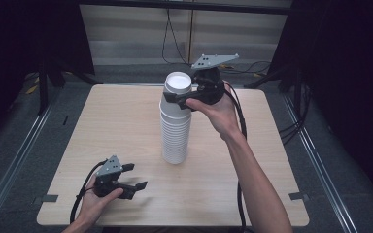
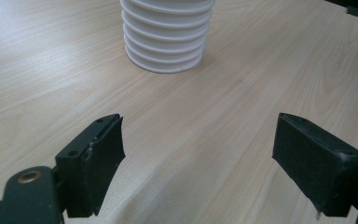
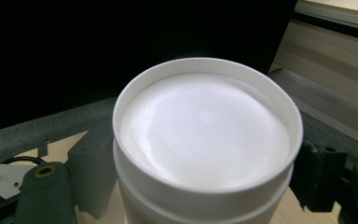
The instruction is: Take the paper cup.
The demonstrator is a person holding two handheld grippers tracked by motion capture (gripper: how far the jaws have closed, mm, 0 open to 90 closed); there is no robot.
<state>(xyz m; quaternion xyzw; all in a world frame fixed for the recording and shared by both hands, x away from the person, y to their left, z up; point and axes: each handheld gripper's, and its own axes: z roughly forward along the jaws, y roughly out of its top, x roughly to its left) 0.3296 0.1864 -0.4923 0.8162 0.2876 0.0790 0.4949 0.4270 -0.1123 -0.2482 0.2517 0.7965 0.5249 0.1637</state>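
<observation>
Dark curtains hang around a pale wooden surface [image 1: 102,126] with rounded corners. On it stands a tall stack of white paper cups [image 1: 176,131], all turned upside down, near the middle of the surface.

The right hand-held gripper [image 1: 177,98] is up at the top of the stack. Its black jaws sit on both sides of the top white cup [image 3: 205,140], and they look pressed against its wall, so it seems to be pinching that one cup. The cup is not lifted off yet; it sits on the others.

The left hand-held gripper [image 1: 135,177] rests low near the front edge of the surface, well apart from the stack. Its jaws are spread, with nothing between them, only bare wood.

What could go wrong? The stack is tall and thin, and nothing holds its bottom. If the top cup sticks to the one under it, a pull could lift two cups, or drag the whole stack up. A sideways pull could tip the stack over. A hard squeeze could also dent the thin cup.
</observation>
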